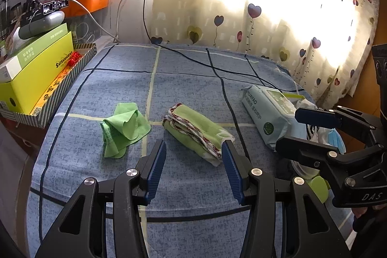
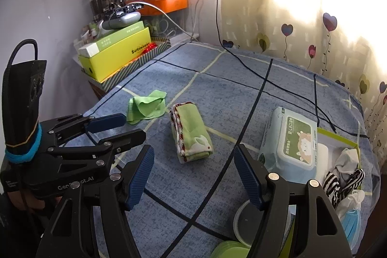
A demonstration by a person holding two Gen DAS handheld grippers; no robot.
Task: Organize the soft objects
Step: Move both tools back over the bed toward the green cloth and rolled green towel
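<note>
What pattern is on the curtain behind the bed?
Heart-shaped balloons on strings over cream fabric curtain; clearest in the left wrist view.

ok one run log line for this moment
left tool: open | right tool: open | folded green towel: on blue bedsheet, untouched

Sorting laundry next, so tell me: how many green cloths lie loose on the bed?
2. A crumpled green cloth lies left; a folded green towel lies mid-bed beside it. More may hide in the box at right.
</note>
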